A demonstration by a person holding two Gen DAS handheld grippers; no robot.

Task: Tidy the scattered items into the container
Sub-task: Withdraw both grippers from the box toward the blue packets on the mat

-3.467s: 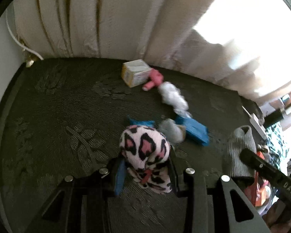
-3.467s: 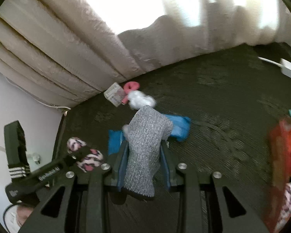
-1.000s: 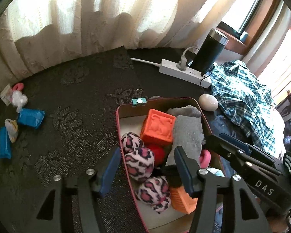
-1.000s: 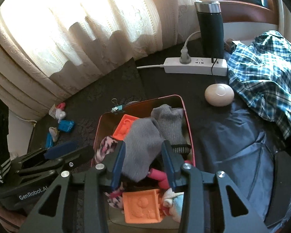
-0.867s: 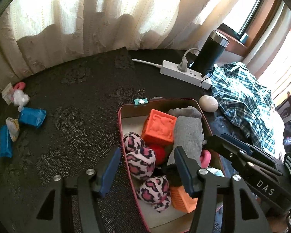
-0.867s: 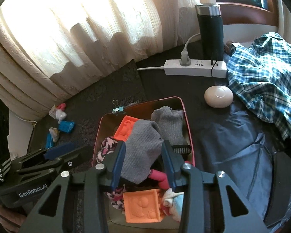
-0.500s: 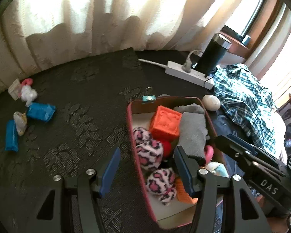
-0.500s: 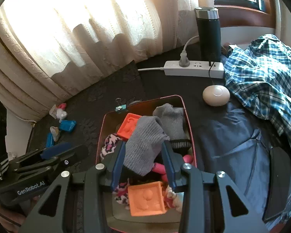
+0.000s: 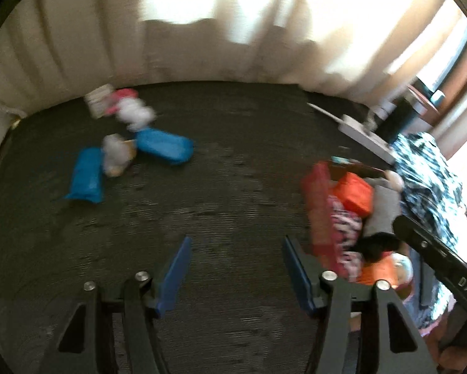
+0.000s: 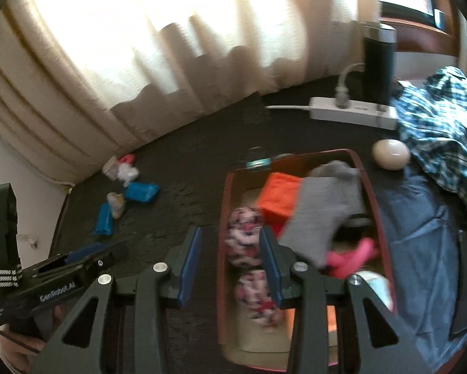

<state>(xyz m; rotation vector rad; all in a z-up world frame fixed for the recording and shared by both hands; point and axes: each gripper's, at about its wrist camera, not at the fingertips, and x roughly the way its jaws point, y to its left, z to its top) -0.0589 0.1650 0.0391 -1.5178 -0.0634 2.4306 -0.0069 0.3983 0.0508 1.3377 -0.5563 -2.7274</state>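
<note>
The red box (image 10: 370, 184) holds a grey sock (image 10: 320, 212), leopard-print socks (image 10: 244, 237), orange blocks (image 10: 277, 199) and a pink item (image 10: 351, 257). It shows at the right of the left wrist view (image 9: 319, 205). My right gripper (image 10: 230, 243) is open and empty over the box's left wall. My left gripper (image 9: 235, 254) is open and empty above the dark mat, left of the box. Two blue packets (image 9: 163, 145) (image 9: 87, 179), a white wad (image 9: 135, 115), a small pouch (image 9: 116, 154), a pink piece (image 9: 124, 95) and a small carton (image 9: 97, 101) lie scattered at the far left.
Cream curtains (image 10: 140, 62) hang behind the mat. A white power strip (image 10: 351, 112), a black tumbler (image 10: 378, 65), a beige round object (image 10: 390, 154) and a plaid shirt (image 10: 442, 131) lie right of the box. A binder clip (image 10: 258, 162) lies at its far edge.
The right gripper has let go of the grey sock, which now lies in the box, and opened. The left gripper has swung left, away from the box, toward the scattered items.
</note>
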